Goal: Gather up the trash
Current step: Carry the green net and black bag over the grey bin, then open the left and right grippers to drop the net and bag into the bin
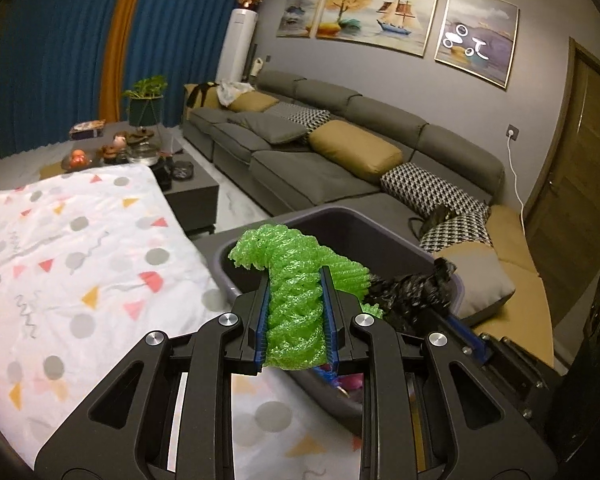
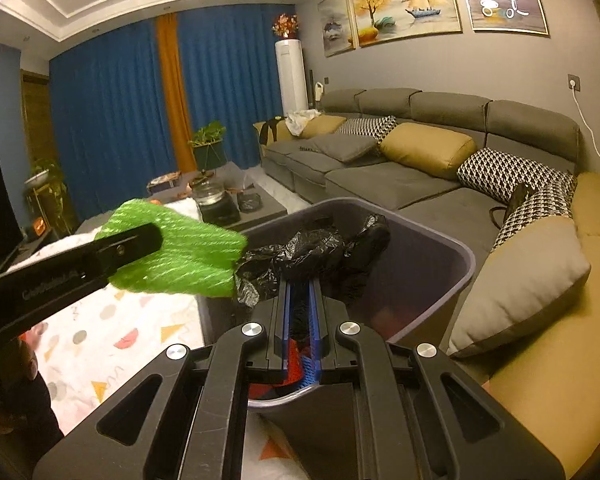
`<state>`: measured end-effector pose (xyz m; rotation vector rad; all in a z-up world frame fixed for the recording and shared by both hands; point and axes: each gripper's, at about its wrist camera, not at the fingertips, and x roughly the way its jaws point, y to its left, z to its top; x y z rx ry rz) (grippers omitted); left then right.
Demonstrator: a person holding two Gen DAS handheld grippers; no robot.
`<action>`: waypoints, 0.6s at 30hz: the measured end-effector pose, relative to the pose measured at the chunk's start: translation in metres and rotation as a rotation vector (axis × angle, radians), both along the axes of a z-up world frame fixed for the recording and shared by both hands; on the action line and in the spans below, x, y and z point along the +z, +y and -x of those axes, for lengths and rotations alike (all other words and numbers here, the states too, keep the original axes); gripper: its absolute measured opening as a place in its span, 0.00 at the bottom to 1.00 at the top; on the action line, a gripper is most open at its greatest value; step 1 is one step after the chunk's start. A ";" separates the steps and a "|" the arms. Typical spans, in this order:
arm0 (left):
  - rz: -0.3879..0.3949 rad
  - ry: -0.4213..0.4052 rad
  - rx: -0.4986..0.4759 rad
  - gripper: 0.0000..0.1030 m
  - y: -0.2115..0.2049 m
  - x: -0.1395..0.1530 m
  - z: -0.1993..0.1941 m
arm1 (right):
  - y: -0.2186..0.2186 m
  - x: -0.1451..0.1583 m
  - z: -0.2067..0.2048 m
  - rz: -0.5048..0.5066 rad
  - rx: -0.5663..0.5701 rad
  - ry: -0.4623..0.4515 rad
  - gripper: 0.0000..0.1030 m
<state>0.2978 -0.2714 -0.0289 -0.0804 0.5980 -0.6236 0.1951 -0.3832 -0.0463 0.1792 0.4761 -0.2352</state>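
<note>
From the left wrist camera, the left gripper (image 1: 294,304) pinches a bright green crumpled foam-net wrapper (image 1: 296,300) between its blue-lined jaws, which are pressed against the wad on both sides. The wrapper's upper end flares out above the near rim of the grey plastic trash bin (image 1: 236,276), so the wad hangs at the bin's near-left edge, partly over its opening. Just right of the wrapper, over the bin, a crumpled black plastic bag (image 1: 416,296) is held by the right gripper (image 1: 440,308), whose fingers reach in from the lower right. To the left of the bin lies a white cloth with coloured triangles and grey dots (image 1: 80,248). Beyond the bin runs a long grey sofa with mustard and houndstooth cushions (image 1: 340,152).

From the right wrist camera, the right gripper (image 2: 300,304) has its jaws drawn nearly together, clamping a strand of the black plastic bag (image 2: 312,252), which bunches above the bin (image 2: 456,280) opening. Something red shows low inside the bin, under the jaws; what it is I cannot tell. To the left of the bin, the left gripper (image 2: 140,240) comes in sideways with the green wrapper (image 2: 184,256) in its grip, the wrapper's right edge touching or just beside the bag. The patterned cloth (image 2: 100,344) lies below it, and the sofa (image 2: 400,176) stands behind the bin.
</note>
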 end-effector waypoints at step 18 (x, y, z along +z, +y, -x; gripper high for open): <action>0.015 0.127 -0.078 0.31 -0.027 -0.029 -0.024 | -0.011 -0.017 -0.005 -0.040 -0.014 0.048 0.09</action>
